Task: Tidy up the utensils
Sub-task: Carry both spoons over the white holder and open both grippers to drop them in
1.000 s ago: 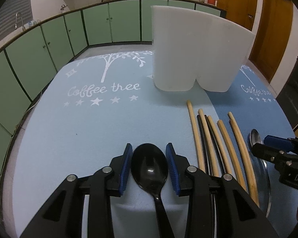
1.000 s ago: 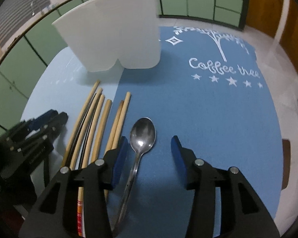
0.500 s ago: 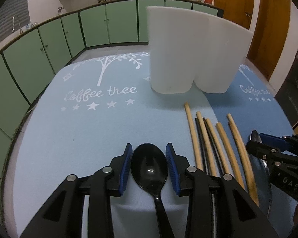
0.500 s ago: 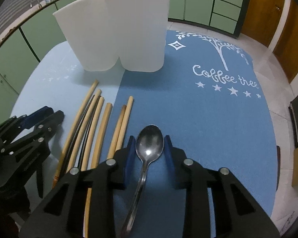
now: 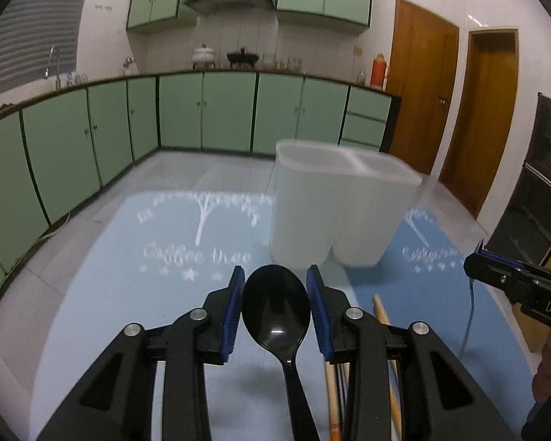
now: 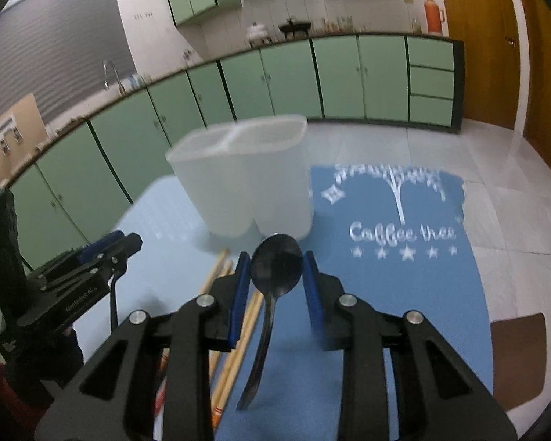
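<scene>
My left gripper (image 5: 275,296) is shut on a black plastic spoon (image 5: 275,305), bowl forward, held above the blue mat. My right gripper (image 6: 275,275) is shut on a metal spoon (image 6: 275,264), lifted off the mat with its handle hanging down. A white two-compartment utensil holder (image 5: 334,209) stands upright on the mat just beyond both grippers; it also shows in the right wrist view (image 6: 246,180). Several wooden chopsticks (image 6: 235,327) lie on the mat under and left of the right gripper, partly hidden; their ends show in the left wrist view (image 5: 382,312).
Two blue "Coffee tree" mats (image 5: 147,257) (image 6: 404,264) cover the table. The other gripper shows at each view's edge (image 5: 514,283) (image 6: 84,268). Green kitchen cabinets (image 5: 202,110) and wooden doors (image 5: 488,110) stand behind.
Both grippers have risen and tilted up from the mat. The right gripper closed on the metal spoon and lifted it. The left kept holding the black spoon.
</scene>
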The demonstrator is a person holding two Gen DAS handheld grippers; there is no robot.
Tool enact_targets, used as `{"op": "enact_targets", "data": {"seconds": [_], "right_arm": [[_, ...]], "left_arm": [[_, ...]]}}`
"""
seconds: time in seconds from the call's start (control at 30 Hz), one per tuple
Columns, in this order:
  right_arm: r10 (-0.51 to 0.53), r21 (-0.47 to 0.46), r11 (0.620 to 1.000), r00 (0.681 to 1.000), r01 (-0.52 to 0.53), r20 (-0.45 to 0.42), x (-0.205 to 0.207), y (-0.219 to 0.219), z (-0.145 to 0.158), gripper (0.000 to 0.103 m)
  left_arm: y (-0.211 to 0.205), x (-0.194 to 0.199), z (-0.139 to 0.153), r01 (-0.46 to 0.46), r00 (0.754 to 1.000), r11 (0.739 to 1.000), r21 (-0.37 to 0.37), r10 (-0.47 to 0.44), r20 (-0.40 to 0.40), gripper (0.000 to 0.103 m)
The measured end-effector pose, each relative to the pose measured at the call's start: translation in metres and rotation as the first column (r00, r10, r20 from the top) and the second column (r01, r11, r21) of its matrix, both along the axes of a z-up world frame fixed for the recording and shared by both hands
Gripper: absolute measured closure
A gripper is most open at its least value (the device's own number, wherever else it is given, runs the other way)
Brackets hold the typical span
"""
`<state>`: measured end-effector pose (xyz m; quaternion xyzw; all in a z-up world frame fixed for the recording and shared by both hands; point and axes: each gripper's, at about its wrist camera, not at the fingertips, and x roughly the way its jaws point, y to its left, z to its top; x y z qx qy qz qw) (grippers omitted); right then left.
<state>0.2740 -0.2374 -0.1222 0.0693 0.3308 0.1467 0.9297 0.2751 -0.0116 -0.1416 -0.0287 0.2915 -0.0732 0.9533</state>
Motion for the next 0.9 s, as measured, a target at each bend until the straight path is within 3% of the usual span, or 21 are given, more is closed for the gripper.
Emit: {"op": "enact_targets", "data": {"seconds": [0.3,0.6,0.73,0.9], "right_arm": [[0.019,0.062,0.998,0.986,-0.03,0.168,0.011,-0.014,0.062,0.076],[0.015,0.063,0.997,0.952,-0.036,0.305,0.066,-0.018,0.119,0.076],[-0.015,0.045,0.999,0.947,0.0,0.321,0.1,-0.017,0.124,0.076],[-0.054,-0.012,0.998,0.951,0.061,0.305,0.144,-0.01,0.107,0.076]], "left_arm": [[-0.001,0.016,0.056,-0.006,0.986,1.0,-0.02,0.009,0.164,0.069],[-0.02,0.081,0.117,0.011,0.939,1.0,-0.024,-0.002,0.343,0.069],[-0.027,0.115,0.125,0.0,0.925,1.0,-0.032,0.012,0.379,0.069],[-0.03,0.144,0.114,-0.021,0.926,0.999,-0.039,0.034,0.375,0.069]]}}
